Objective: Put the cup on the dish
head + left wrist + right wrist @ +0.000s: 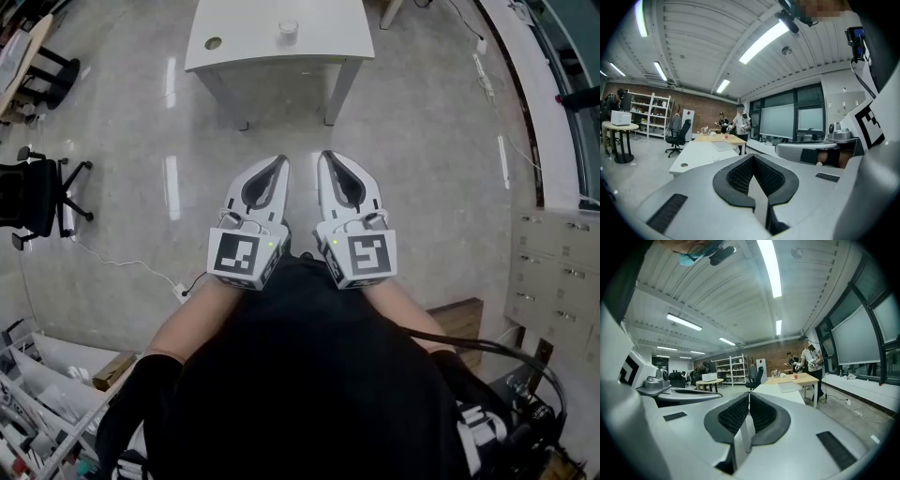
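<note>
Clear and small, the cup (288, 28) stands on the white table (244, 42), well ahead of us. We judge it light, slick and perhaps breakable, best pinched by its wall near the rim. Our left gripper (278, 162) and right gripper (326, 156) are both pressed together, holding nothing.

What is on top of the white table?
On the white table: a small clear cup and a round hole. Its far end is out of the head view.
</note>
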`<state>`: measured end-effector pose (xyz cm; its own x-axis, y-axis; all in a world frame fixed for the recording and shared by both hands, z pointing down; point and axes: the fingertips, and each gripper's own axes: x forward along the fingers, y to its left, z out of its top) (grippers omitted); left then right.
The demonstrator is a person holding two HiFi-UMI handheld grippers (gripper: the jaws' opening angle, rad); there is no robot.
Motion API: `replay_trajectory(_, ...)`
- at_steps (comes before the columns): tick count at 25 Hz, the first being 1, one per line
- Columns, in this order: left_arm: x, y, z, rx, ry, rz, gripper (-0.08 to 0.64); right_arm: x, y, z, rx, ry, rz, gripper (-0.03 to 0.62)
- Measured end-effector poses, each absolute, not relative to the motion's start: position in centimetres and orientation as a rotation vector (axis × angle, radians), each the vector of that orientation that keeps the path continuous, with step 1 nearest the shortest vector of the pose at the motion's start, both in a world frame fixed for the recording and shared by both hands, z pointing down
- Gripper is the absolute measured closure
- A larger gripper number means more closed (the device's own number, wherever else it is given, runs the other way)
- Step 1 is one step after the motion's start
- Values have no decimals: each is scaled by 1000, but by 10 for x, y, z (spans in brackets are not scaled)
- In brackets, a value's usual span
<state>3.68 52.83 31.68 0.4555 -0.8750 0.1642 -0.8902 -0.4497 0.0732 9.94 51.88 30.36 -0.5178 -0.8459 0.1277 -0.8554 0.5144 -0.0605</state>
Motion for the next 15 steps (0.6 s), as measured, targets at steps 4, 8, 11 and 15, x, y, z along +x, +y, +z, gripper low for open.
replay_trajectory(4,29,499,321,2539,-1538,193,560,91,490,308,1511,-2619,231,578)
replay_trajectory(8,16,474,320,2554,-1523,185,560,71,467,307,1474,-2637,210,578)
replay_trajectory(11,1,457,316,2555,-1520,180,560,55,453,304,1466,-2658,179,578)
replay_trajectory(15,-13,436,313,2590,-1473,151,560,38,429,299,1491,-2629,203,578)
